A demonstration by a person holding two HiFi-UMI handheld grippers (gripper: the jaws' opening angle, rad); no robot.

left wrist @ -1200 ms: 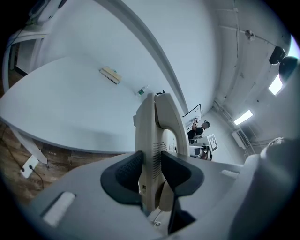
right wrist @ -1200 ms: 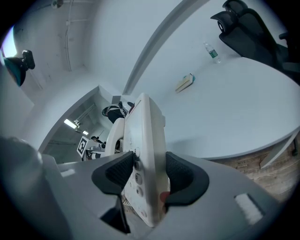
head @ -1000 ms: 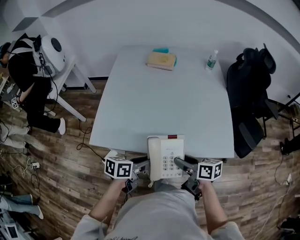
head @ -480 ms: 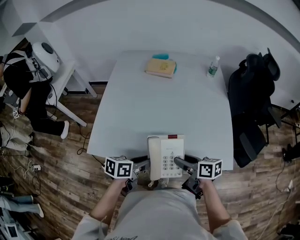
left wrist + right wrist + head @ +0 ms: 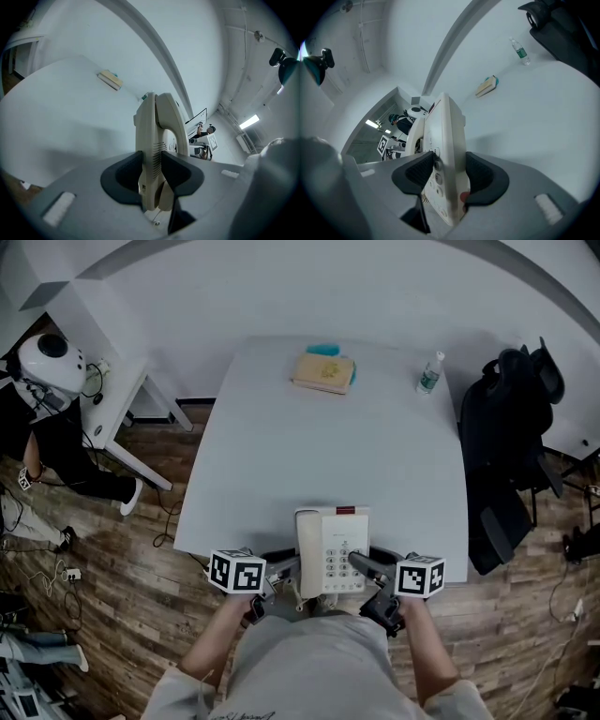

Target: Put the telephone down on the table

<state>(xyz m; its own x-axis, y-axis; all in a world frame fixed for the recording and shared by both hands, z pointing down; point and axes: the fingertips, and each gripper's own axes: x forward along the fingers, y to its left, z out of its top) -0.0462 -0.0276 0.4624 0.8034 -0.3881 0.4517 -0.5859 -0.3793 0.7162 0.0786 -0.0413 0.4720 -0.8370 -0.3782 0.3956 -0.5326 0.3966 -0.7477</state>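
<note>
Moved: you brought the telephone (image 5: 331, 552) farther over the table (image 5: 319, 446) than a second before
Left gripper (image 5: 284, 570): your jaws stood wide; they clamped its handset side
Right gripper (image 5: 364, 565): wide too; it gripped the keypad side
Telephone: you held it at the table's near edge

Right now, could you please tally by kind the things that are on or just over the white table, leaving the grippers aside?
Telephone: 1
Book: 1
Teal item behind the book: 1
Water bottle: 1
Total: 4
</note>
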